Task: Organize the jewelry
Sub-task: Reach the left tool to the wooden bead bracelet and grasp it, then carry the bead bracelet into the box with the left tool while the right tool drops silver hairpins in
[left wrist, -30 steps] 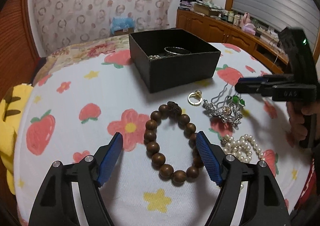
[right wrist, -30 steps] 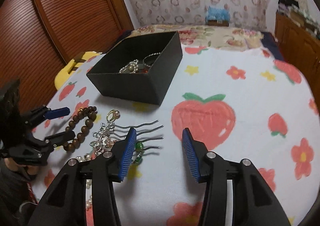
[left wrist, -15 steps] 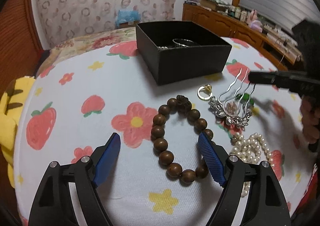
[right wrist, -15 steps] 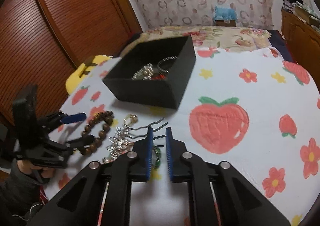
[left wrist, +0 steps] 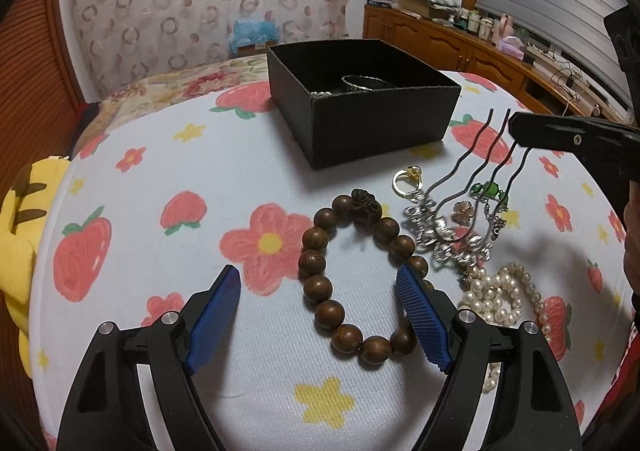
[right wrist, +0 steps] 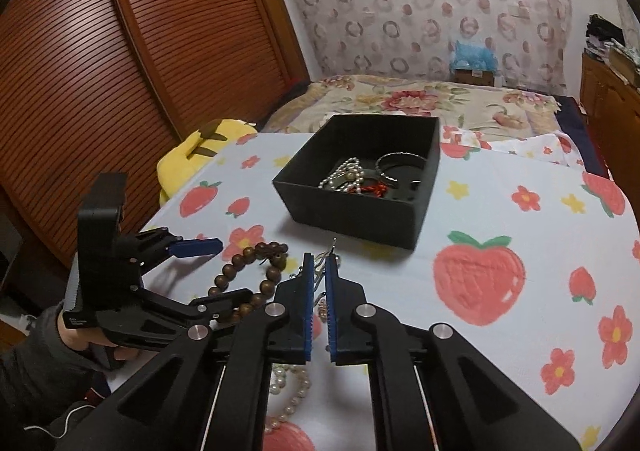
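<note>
The right claw [right wrist: 319, 263] is clamped on the prongs of the hair comb [left wrist: 460, 219], whose ornate head rests on the table [left wrist: 160, 171] between the ring [left wrist: 406, 179], the wooden bracelet [left wrist: 352, 275] and the pearls [left wrist: 500, 295]. The left claw [left wrist: 320, 315] hangs spread wide over the wooden bracelet, holding nothing. The black box [right wrist: 400, 223] stands just beyond, with pearls and a bangle [right wrist: 400, 167] inside.
</note>
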A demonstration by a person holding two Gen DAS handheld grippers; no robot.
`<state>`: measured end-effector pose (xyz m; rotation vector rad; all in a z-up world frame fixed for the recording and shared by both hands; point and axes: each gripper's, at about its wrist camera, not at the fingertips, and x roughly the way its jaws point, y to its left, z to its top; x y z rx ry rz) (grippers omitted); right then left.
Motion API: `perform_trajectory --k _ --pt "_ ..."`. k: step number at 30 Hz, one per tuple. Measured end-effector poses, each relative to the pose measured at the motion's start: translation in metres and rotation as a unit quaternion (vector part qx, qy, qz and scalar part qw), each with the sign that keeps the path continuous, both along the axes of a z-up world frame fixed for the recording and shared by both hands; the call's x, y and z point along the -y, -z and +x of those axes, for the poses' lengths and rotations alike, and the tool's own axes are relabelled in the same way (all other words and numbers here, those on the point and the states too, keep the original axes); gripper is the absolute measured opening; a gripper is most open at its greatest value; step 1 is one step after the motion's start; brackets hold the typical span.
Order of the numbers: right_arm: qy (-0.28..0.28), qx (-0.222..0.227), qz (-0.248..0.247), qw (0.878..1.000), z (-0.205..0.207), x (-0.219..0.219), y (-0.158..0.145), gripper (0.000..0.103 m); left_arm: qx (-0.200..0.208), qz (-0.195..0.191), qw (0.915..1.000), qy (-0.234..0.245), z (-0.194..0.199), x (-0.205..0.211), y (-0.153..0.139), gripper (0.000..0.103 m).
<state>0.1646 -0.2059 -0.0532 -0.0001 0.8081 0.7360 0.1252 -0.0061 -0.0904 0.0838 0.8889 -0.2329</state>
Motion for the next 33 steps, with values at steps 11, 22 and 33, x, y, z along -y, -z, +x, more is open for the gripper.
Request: perform_trajectory --k 11,22,33 --pt "-0.006 0.026 -0.017 0.999 -0.007 -0.006 -0.008 0.002 0.006 -0.015 0.9999 0.002 0.0 -0.006 -0.003 0.033" --pt "-0.014 0.051 -0.03 0.998 -0.012 -0.01 -0.021 0.002 0.027 -0.001 0.9996 0.004 -0.007 -0.007 -0.02 0.012" --pt "-0.007 0.089 -0.032 0.996 -0.005 -0.01 -0.054 0.002 0.095 -0.003 0.9955 0.004 -0.013 -0.003 -0.076 0.012"
